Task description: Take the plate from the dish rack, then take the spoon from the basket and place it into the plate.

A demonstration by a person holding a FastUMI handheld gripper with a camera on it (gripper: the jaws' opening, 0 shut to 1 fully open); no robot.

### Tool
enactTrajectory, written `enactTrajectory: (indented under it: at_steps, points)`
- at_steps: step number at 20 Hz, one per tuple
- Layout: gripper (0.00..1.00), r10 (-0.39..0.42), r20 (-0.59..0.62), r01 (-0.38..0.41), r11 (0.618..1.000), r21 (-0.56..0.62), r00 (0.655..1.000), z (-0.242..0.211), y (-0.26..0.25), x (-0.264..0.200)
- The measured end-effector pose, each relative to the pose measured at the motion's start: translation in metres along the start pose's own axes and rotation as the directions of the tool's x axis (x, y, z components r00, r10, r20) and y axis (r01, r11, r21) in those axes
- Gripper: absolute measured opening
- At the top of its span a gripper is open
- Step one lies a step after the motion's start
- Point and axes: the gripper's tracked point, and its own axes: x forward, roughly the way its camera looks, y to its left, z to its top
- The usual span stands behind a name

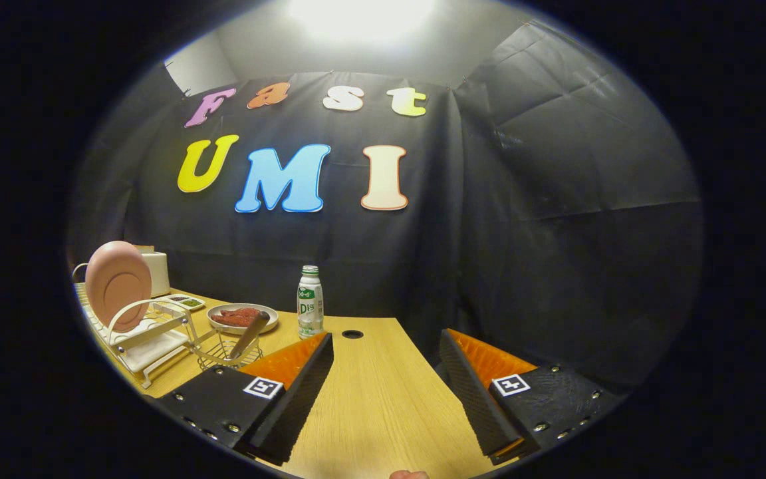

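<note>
Spoon (248,334) bowl hidden in basket (223,352); dish rack (140,332) partly cut off.

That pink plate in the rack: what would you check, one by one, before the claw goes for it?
1. Claw open, nothing between its fingers: ok.
2. Pink plate standing upright in the white dish rack: ok.
3. Wooden table bare ahead of the fingers, for setting the plate down: ok.
4. Spoon waiting in the wire basket: ok.
5. Milk bottle apart from the rack: ok.
6. Plate free in its slot: cannot tell.

The bottle (310,302) label is too small to read; nothing else bears legible text.
</note>
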Motion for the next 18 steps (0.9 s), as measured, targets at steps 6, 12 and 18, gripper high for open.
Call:
enactTrajectory:
  at_steps: [6,12,18]
  points:
    - [0.99,0.025,-0.037,-0.024,1.000,0.008,0.999,0.038,0.023,-0.057]
    - [0.99,0.125,-0.045,-0.124,0.992,0.026,0.991,0.086,0.096,-0.094]
    - [0.99,0.274,-0.066,-0.272,0.961,0.041,0.959,0.133,0.186,-0.100]
